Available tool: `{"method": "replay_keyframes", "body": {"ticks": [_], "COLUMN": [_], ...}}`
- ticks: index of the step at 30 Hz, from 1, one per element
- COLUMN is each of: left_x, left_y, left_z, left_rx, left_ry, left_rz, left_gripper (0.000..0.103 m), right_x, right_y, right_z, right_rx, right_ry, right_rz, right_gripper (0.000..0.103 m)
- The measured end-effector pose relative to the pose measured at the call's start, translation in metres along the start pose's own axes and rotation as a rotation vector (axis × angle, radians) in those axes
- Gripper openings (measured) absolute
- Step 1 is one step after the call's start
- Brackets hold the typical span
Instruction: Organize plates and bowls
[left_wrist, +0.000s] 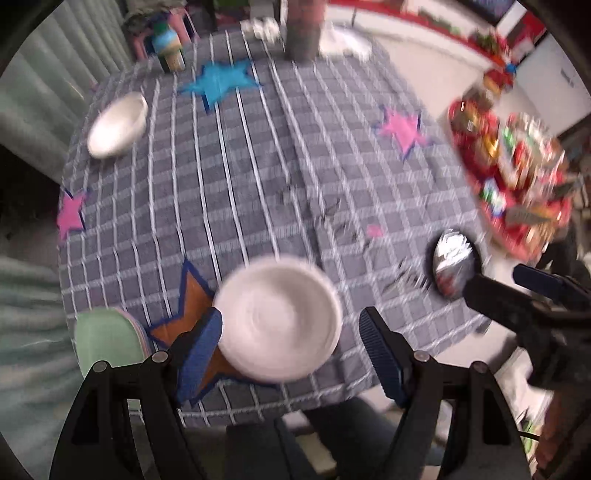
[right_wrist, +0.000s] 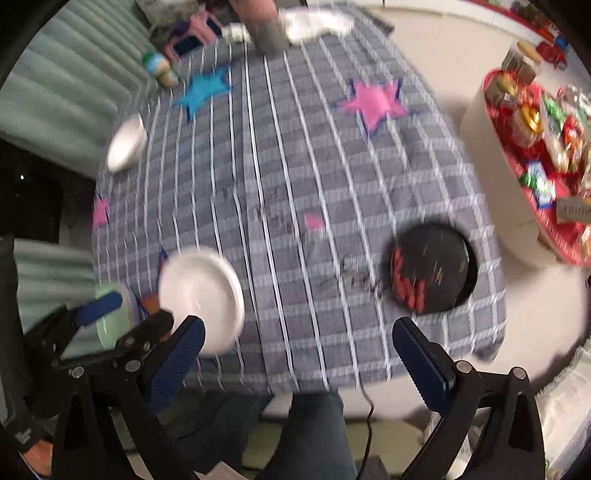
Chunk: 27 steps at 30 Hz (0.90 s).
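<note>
Checked tablecloth (right_wrist: 295, 184), two white bowls (left_wrist: 280, 321) (left_wrist: 118, 125), one black plate (right_wrist: 432, 269), possibly green plates (left_wrist: 107, 336), both hand-held grippers (left_wrist: 291, 354) (right_wrist: 299, 358) wide, empty

A shallow white bowl (left_wrist: 279, 319) sat upright on the checked surface (left_wrist: 258, 177), at its near edge, partly over an orange star patch (left_wrist: 192, 314). Just left of that star lay a pale green plate (left_wrist: 107, 336), flat, with a pinkish rim showing beneath it as if stacked, overhanging the near edge. Well beyond the star, towards the far left side, a second white bowl (left_wrist: 118, 125) stood, appearing tipped, though blur left this uncertain. Far to the right of the star rested a round black plate (right_wrist: 432, 266) with red markings on its left part, lying flat.
</note>
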<state>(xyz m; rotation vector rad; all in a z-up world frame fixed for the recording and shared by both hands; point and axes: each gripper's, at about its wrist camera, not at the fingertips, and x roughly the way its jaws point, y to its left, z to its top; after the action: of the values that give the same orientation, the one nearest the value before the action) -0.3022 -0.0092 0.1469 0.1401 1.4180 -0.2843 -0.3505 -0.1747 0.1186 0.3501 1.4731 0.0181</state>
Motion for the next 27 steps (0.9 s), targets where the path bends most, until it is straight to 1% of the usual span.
{"method": "replay_keyframes", "body": {"ticks": [4, 6, 7, 8, 10, 11, 13, 15, 17, 19, 22, 23, 25, 27], "left_x": [-0.05, -0.072, -0.081, -0.091, -0.103, -0.109, -0.111, -0.104, -0.093, -0.08, -0.057, -0.046, -0.032, -0.013], "left_y": [0.007, 0.013, 0.018, 0.024, 0.034, 0.041, 0.054, 0.07, 0.092, 0.116, 0.151, 0.168, 0.189, 0.215], "left_z": [0.031, 0.049, 0.056, 0.066, 0.08, 0.089, 0.102, 0.118, 0.132, 0.144, 0.155, 0.16, 0.165, 0.172], "left_rx": [-0.024, -0.04, -0.049, -0.064, -0.075, -0.073, -0.065, -0.057, -0.066, -0.082, -0.097, -0.106, -0.114, -0.131], "left_ry": [-0.129, -0.185, -0.21, -0.237, -0.278, -0.307, -0.336, -0.336, -0.312, -0.284, -0.239, -0.22, -0.195, -0.164], "left_rz": [-0.016, -0.004, -0.013, -0.031, -0.035, -0.029, -0.008, 0.024, 0.046, 0.052, 0.096, 0.111, 0.132, 0.159], "left_gripper": [0.08, 0.08, 0.08, 0.08, 0.08, 0.08, 0.08, 0.08, 0.08, 0.08, 0.08, 0.08, 0.08, 0.08], "right_x": [-0.038, -0.052, -0.059, -0.064, -0.067, -0.068, -0.067, -0.062, -0.053, -0.043, -0.021, -0.012, 0.003, 0.025], "right_y": [0.014, 0.021, 0.024, 0.027, 0.034, 0.042, 0.051, 0.058, 0.066, 0.075, 0.093, 0.099, 0.11, 0.129], "right_z": [0.039, 0.054, 0.061, 0.07, 0.081, 0.089, 0.101, 0.109, 0.118, 0.126, 0.137, 0.142, 0.153, 0.168], "right_rx": [-0.032, -0.048, -0.042, -0.028, -0.026, -0.035, -0.04, -0.028, -0.004, 0.006, 0.007, 0.014, 0.02, 0.002], "right_ry": [-0.094, -0.14, -0.162, -0.177, -0.181, -0.186, -0.197, -0.198, -0.182, -0.162, -0.128, -0.112, -0.09, -0.058], "right_rz": [0.003, 0.005, 0.012, 0.021, 0.028, 0.024, 0.011, 0.008, -0.001, -0.003, -0.035, -0.035, -0.026, -0.044], "right_gripper": [0.102, 0.102, 0.102, 0.102, 0.102, 0.102, 0.102, 0.102, 0.102, 0.102, 0.102, 0.102, 0.102, 0.102]}}
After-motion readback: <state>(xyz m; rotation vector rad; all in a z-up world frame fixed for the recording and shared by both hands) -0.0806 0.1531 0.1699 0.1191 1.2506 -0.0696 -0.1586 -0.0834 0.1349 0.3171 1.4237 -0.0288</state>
